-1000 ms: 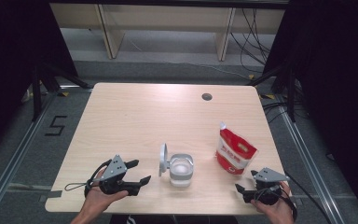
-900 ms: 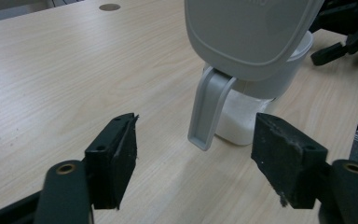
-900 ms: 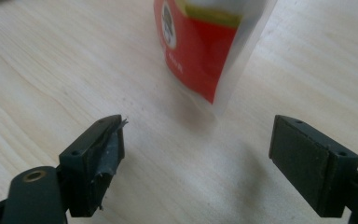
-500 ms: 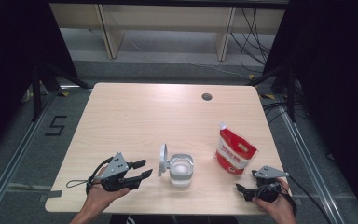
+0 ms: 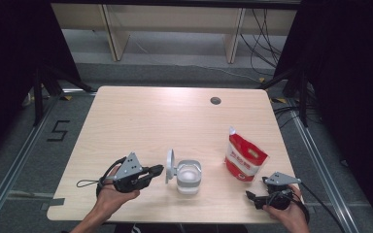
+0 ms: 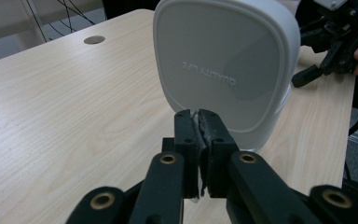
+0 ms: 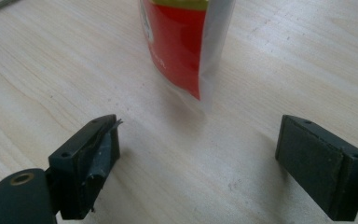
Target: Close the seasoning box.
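Standing lid: the white lid of the small container is flipped up on edge, on the container's left side; container sits near the counter's front edge, roughly mid-width.
Left tongs: jaws have just been closing and now meet, pad to pad, with nothing visibly between them; tips sit just beside the lid's outer face, whether touching I cannot tell.
Meaning: my reading is that the shut tips are set to nudge or steady the lid rather than pinch it.
Right tongs: spread wide, nothing between them, resting low to the right of the container and just in front of the pouch.
Lid make: smooth matte plastic, rounded-square outline, faint raised lettering in the left gripper view.
Container make: translucent pale body, rounded corners.
Pouch make: glossy red and white film, crimped clear side seam, standing upright right of the container.
Counter: pale wood grain, one round cable hole behind the container.
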### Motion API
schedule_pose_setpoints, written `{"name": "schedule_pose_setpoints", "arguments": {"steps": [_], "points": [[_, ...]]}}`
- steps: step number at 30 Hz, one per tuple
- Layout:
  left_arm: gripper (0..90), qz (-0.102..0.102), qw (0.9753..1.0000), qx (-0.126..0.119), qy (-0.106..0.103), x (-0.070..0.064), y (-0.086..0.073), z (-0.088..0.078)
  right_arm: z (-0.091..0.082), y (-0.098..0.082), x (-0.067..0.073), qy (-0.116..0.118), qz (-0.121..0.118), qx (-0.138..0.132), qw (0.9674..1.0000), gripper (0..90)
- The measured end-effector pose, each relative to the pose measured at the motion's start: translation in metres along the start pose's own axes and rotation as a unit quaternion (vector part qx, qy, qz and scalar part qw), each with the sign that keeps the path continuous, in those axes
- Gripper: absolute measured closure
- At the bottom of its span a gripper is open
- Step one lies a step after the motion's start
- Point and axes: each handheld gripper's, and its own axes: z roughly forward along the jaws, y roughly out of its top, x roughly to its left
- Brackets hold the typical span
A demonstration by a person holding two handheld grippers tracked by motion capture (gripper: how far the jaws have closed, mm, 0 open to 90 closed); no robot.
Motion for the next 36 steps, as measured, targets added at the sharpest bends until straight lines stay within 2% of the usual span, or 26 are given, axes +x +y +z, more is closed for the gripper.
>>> {"name": "schedule_pose_setpoints", "arguments": {"steps": [3, 4, 8, 9, 10, 16, 18, 19, 20, 23, 30, 33, 34, 35, 36], "points": [[89.0, -0.003, 1.0, 0.001, 0.001, -0.002, 0.002, 0.001, 0.0, 0.0, 0.0, -0.001, 0.001, -0.001, 1.0, 14.2], [89.1, 0.004, 1.0, 0.001, -0.002, -0.003, 0.004, 0.001, 0.0, 0.0, 0.0, 0.0, 0.0, 0.0, 1.0, 14.3], [89.2, 0.009, 0.9999, 0.0, -0.006, -0.004, 0.007, 0.004, 0.0, 0.0, 0.0, 0.0, -0.002, -0.001, 1.0, 14.3], [89.2, -0.002, 1.0, -0.001, -0.005, -0.006, 0.007, 0.005, 0.0, 0.0, 0.0, 0.0, 0.002, 0.0, 1.0, 14.2], [89.2, 0.009, 0.9999, -0.001, -0.006, -0.005, 0.008, 0.005, 0.0, 0.0, 0.0, 0.0, 0.002, 0.0, 1.0, 14.2], [89.2, 0.009, 0.9999, -0.005, -0.012, -0.005, 0.01, 0.006, 0.0, 0.0, 0.0, 0.0, -0.002, 0.0, 1.0, 14.2], [89.2, 0.016, 0.9998, -0.005, -0.012, -0.005, 0.011, 0.006, 0.0, 0.0, 0.001, 0.0, 0.004, 0.0, 1.0, 14.2], [89.2, 0.016, 0.9998, -0.005, -0.012, -0.005, 0.011, 0.006, 0.0, 0.0, 0.001, 0.0, 0.004, 0.0, 1.0, 14.2], [89.2, 0.004, 0.9999, -0.007, -0.009, -0.007, 0.012, 0.005, 0.0, 0.0, 0.0, 0.0, 0.001, 0.0, 1.0, 14.2], [89.2, 0.012, 0.9998, -0.009, -0.013, -0.007, 0.012, 0.005, 0.0, 0.0, 0.0, 0.0, -0.001, 0.0, 1.0, 14.2], [89.2, 0.015, 0.9998, -0.007, -0.011, -0.008, 0.014, 0.005, 0.0, 0.0, 0.0, 0.0, 0.001, 0.0, 1.0, 14.2], [89.2, 0.012, 0.9998, -0.01, -0.014, -0.009, 0.014, 0.007, 0.0, 0.0, 0.0, 0.0, -0.001, -0.001, 1.0, 14.2], [89.2, 0.004, 0.9998, -0.011, -0.014, -0.011, 0.014, 0.007, 0.0, 0.0, 0.0, 0.0, -0.001, 0.0, 1.0, 14.2], [89.2, 0.013, 0.9997, -0.01, -0.015, -0.01, 0.014, 0.007, 0.0, 0.0, 0.0, 0.0, 0.001, 0.0, 1.0, 14.2], [89.2, 0.013, 0.9997, -0.01, -0.015, -0.01, 0.014, 0.007, 0.0, 0.0, 0.0, 0.0, 0.001, 0.0, 1.0, 14.2]]}}
